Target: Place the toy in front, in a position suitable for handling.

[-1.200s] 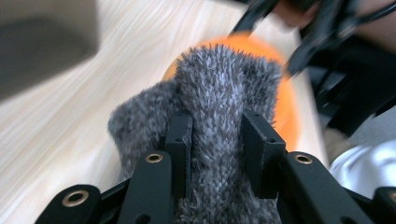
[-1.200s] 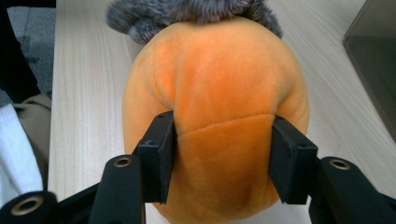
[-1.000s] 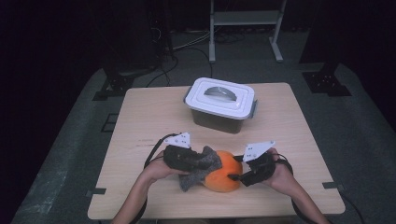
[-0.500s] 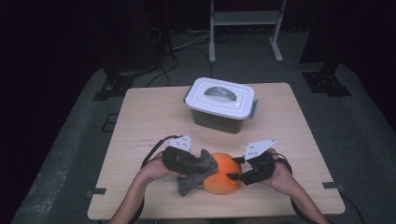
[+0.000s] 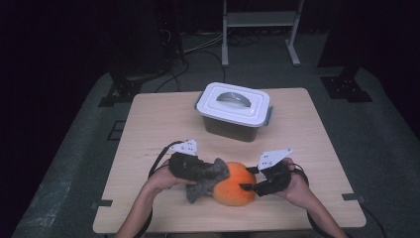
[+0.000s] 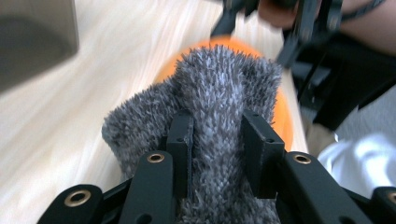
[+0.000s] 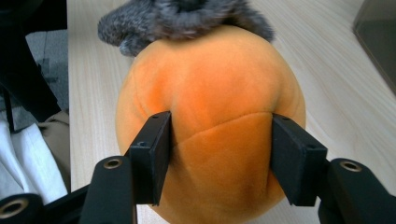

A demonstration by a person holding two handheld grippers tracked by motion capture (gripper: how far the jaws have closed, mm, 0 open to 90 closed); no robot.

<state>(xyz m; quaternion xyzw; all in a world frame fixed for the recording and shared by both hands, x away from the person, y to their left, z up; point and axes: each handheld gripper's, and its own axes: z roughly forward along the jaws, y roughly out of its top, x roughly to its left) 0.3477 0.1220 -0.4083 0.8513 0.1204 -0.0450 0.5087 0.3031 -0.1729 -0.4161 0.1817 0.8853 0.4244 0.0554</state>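
Our right tool (image 7: 219,154) has just closed onto the round orange plush ball (image 7: 210,116); our left tool (image 6: 217,149) pinches the grey fuzzy cloth (image 6: 219,93) draped on it.

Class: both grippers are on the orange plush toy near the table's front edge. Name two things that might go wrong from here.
1. The right gripper has just been closing on the soft plush; its pads dent the fabric, so it may squirm out if lifted.
2. The left gripper pinches only the grey fuzzy cloth; pulling could tug the cloth off the plush, or drag the plush toward the table edge.
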